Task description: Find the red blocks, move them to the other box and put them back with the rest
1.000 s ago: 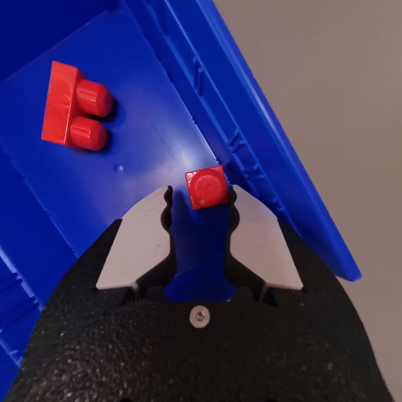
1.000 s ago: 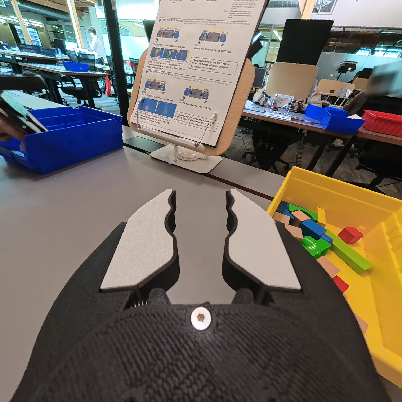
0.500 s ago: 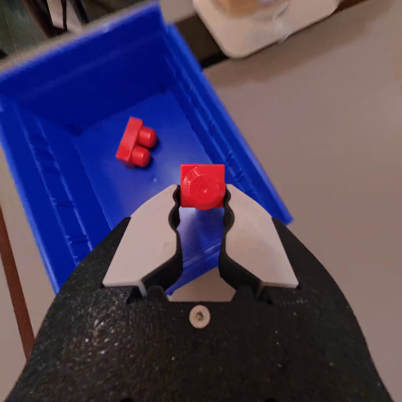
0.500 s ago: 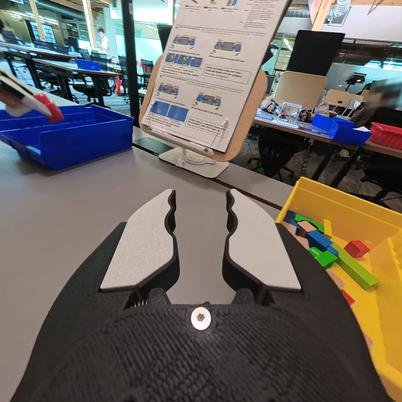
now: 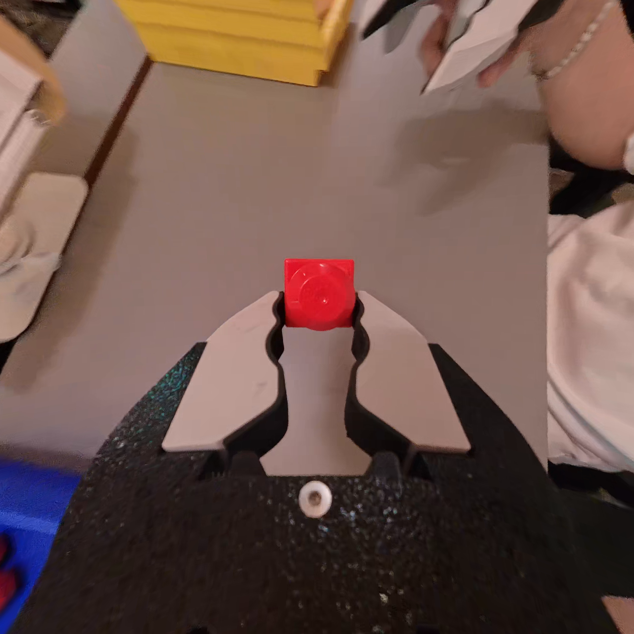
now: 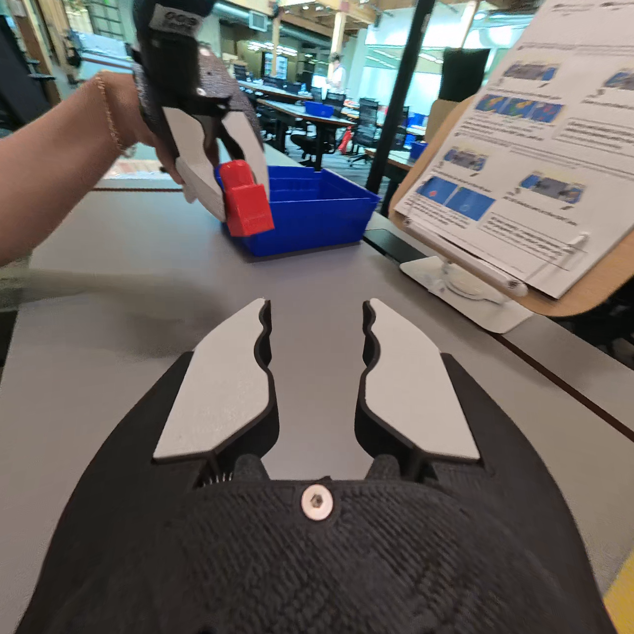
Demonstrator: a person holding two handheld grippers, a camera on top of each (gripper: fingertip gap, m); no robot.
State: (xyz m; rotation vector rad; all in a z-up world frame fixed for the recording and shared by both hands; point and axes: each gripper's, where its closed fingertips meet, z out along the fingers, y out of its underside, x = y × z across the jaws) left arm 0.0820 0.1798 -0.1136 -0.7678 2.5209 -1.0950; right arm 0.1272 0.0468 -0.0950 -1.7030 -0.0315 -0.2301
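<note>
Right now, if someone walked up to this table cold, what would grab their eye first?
Most likely the bright red plastic block with a round stud, pinched between the fingertips of the left claw and carried above the bare grey tabletop. Next, the blue plastic bin behind it on the table, and the right claw hovering open with nothing between its fingers. A yellow plastic bin waits at the table's far end.

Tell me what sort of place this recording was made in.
Probably a shared lab or open-plan workroom. Behind the blue bin run rows of long desks with office chairs under ceiling lights, and an instruction sheet on a stand sits on the grey table.
</note>
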